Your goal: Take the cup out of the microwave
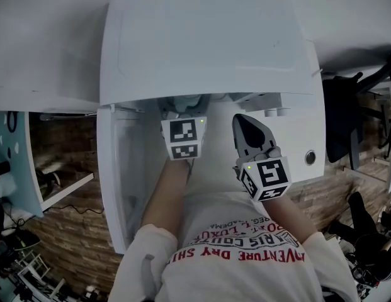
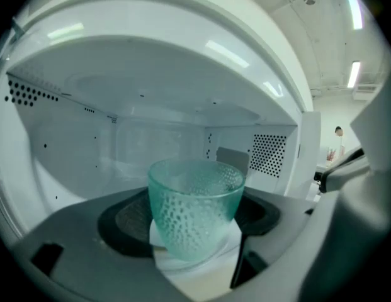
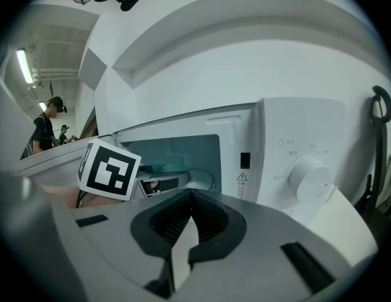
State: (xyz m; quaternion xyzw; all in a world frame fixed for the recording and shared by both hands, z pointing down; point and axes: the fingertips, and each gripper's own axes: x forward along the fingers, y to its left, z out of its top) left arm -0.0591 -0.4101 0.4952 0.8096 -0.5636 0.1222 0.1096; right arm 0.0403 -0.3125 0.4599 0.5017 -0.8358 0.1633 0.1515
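The left tongs (image 2: 194, 224) are reaching into the open microwave (image 1: 208, 43). Their jaws are standing wide, with the pale green dimpled glass cup (image 2: 196, 190) sitting upright between them and a dark pad close on either side of it. The cup is resting on the white floor of the cavity. The perforated vent panel (image 2: 268, 155) on the cavity's side wall is showing behind it to the right.

The right tongs (image 3: 192, 197) are hovering outside the oven, jaws drawn together and gripping nothing. They are pointing at the front of the microwave, where a round white knob (image 3: 310, 178) is sitting on the control panel to their right. In the right gripper view, the left gripper's marker cube (image 3: 109, 170) is showing at the mouth of the cavity, with a sliver of the green cup beyond it.

From above, the person's bare left forearm (image 1: 169, 190) is stretching toward the oven's opening, and the white door (image 1: 116, 181) is hanging swung out to the left. The microwave is standing on a white desk (image 1: 44, 49). The person is wearing a white T-shirt with red lettering (image 1: 245, 257). Other people (image 3: 47, 126) are standing in the background at the far left of the right gripper view, under a ceiling strip light (image 3: 22, 65).
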